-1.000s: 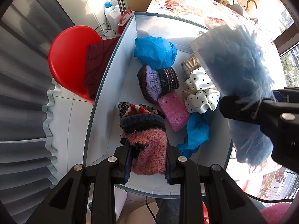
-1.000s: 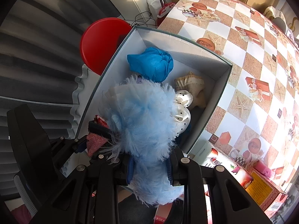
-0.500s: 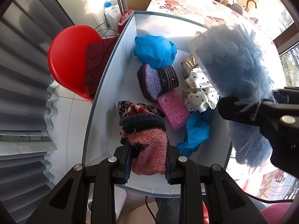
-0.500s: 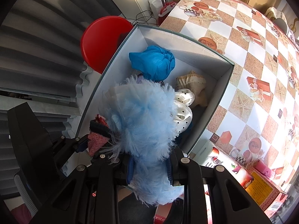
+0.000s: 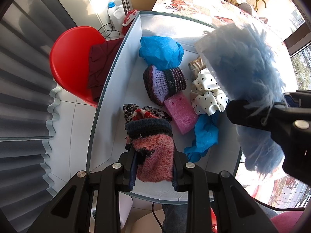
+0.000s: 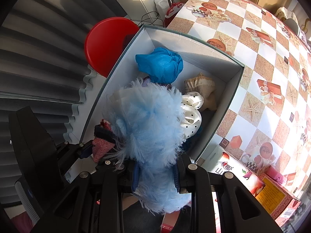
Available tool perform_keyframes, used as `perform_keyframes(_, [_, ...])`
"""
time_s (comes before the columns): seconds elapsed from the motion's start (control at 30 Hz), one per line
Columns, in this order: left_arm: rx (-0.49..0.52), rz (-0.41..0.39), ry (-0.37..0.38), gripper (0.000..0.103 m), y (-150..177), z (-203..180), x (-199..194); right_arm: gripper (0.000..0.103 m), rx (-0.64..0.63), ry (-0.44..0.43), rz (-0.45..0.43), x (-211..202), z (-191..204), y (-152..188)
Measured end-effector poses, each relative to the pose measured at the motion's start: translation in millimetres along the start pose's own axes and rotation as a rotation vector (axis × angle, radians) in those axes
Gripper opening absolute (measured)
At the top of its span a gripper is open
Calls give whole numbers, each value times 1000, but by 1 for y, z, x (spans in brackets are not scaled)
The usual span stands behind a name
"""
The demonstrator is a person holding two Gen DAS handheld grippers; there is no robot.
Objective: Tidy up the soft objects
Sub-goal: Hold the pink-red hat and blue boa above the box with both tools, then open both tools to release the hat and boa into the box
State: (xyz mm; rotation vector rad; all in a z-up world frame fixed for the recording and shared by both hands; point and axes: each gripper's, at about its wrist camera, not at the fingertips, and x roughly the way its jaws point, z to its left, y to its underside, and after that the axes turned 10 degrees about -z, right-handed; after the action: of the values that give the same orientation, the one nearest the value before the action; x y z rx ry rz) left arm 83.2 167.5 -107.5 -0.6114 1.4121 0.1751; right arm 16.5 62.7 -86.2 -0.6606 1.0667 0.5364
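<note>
While both jaws were clamped, left gripper [image 5: 154, 165] pinched a pink knit [image 5: 153, 155] at lower centre of its frame, over the near end of the box [image 5: 108, 101]. Right gripper [image 6: 155, 176] pinched a blue fluffy duster [image 6: 147, 124], mid-frame, above the box's near right side. Inside lay a blue cloth [image 5: 161, 52], purple hat [image 5: 165, 81], pink sponge [image 5: 180, 114] and dotted scrunchie [image 5: 206, 95]. Red chair [image 5: 72, 62] sat left of the box, checked table [image 6: 262, 58] right.

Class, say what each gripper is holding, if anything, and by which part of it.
The left gripper holds the pink knitted sock by its lower end. The right gripper holds the fluffy light-blue item near its lower end.
</note>
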Motion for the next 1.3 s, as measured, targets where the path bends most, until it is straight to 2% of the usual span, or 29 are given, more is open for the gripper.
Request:
perform_keyframes(0.8, [-2,0,5,31,-6,5,2,29,-3,2,6,3,1,-8])
perform_keyframes(0.87, [-2,-4,23,35,-6,4,0,29,-1,1,10,4,1,-9])
perform_keyframes(0.9, [-3,-5,33,44,-6,4,0,30,0,1,14,4,1,-9])
perform_keyframes(0.93, [-4,-9,37,59,-6,3,-1,41,3,1,17,4,0,-10])
perform_keyframes(0.97, [-10,-17,40,67,-6,3,-3,60,6,3,19,4,0,-10])
perform_keyframes(1.0, [-24,-22,51,82,-7,5,-5,67,10,22,13,3,-2,-10])
perform_keyframes(1.03, [-33,-25,62,85,-7,6,-6,77,14,39,6,2,-4,-11])
perform_keyframes(1.1, [-42,-37,80,85,-8,7,-9,83,29,40,-1,-1,-8,-12])
perform_keyframes(1.17, [-53,-56,93,89,-9,10,-13,101,32,64,5,-3,-10,-13])
perform_keyframes(1.23, [-47,-69,87,103,-10,10,-18,102,21,101,-2,-6,-12,-13])
perform_keyframes(1.3, [-36,-99,104,103,-11,10,-25,102,17,102,20,-7,-13,-13])
